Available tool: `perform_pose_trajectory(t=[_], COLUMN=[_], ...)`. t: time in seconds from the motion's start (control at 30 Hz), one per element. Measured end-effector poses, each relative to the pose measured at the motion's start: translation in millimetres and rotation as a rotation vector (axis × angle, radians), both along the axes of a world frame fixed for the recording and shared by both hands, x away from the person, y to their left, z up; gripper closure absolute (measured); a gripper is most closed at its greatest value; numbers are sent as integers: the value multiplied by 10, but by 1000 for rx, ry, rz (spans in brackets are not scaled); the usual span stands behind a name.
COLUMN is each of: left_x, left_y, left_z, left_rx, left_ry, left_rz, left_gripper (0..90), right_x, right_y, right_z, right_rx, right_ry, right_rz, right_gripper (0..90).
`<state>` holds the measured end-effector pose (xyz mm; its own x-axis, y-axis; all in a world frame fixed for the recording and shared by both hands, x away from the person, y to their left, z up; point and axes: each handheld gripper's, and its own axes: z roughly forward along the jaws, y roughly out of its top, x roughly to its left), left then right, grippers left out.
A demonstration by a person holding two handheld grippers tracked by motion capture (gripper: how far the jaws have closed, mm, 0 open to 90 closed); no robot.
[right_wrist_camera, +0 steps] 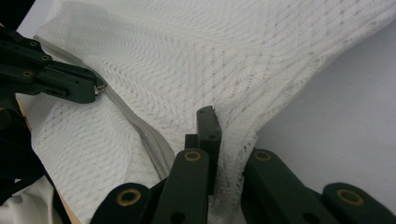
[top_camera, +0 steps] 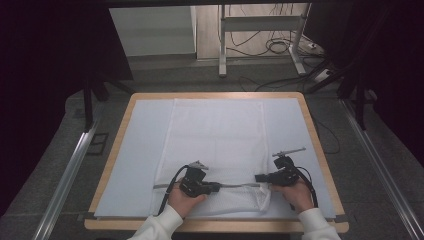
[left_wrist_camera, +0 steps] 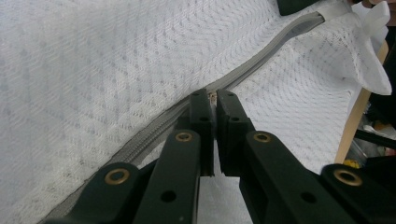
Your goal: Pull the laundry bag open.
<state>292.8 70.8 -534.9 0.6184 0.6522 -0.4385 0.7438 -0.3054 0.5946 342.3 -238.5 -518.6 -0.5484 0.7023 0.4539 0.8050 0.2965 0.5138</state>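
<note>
Two grips: you have both sets of fingers closed on one mesh laundry bag (top_camera: 215,145), left on the zipper pull, right on the bag's edge.
Left gripper (left_wrist_camera: 211,99): fingers pinched tight on the small metal zipper pull (left_wrist_camera: 213,96); it sits right between the fingertips, on the grey zipper (left_wrist_camera: 261,60).
Right gripper (right_wrist_camera: 224,126): fingers clamped on mesh fabric by the zipper's end; cloth bunches up around the fingertips.
Bag position: lies flat ahead of both sets of fingers, near edge with the zipper running between them.
Weight: judged very light, no load on your hands.
Stiffness: soft, limp mesh; it will wrinkle and lift if you tug, won't hold shape.
Slip: the pull tab is tiny and smooth, likely to slip out of the fingertips; the mesh itself grips well.
Fragility: open weave can snag or stretch; zipper teeth may jam on loose fabric.
Where to hold: keep the pull at the fingertips of the left; keep the right on the seam beside the zipper end so the track stays taut.
Surface: pale blue mat (top_camera: 140,150) under the bag, on a wood-edged counter (top_camera: 320,150); smooth, so the bag may slide.
Room: dim, dark curtains at the sides, grey floor, a metal desk frame (top_camera: 260,40) and loose cables (top_camera: 280,47) beyond the fingers.
</note>
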Motion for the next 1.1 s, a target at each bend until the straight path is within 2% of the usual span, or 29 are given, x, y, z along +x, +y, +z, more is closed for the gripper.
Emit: perform_pose_trajectory(t=[0.77, 0.93, 1.03, 1.1], left_x=[-19, -22, -8, -13], left_y=[186, 267, 364, 394], left_z=[26, 30, 22, 19], left_rx=[4, 10, 12, 10], left_ry=[1, -1, 4, 4], left_rz=[22, 45, 57, 60], left_gripper=[870, 871, 871, 870], right_x=[-7, -8, -5, -2], right_y=[-18, -24, -54, -80], right_z=[5, 8, 12, 14], right_rx=[1, 0, -19, -5], right_ry=[-6, -10, -18, -16], right_rz=[-5, -9, -24, -27], right_gripper=[886, 886, 885, 885])
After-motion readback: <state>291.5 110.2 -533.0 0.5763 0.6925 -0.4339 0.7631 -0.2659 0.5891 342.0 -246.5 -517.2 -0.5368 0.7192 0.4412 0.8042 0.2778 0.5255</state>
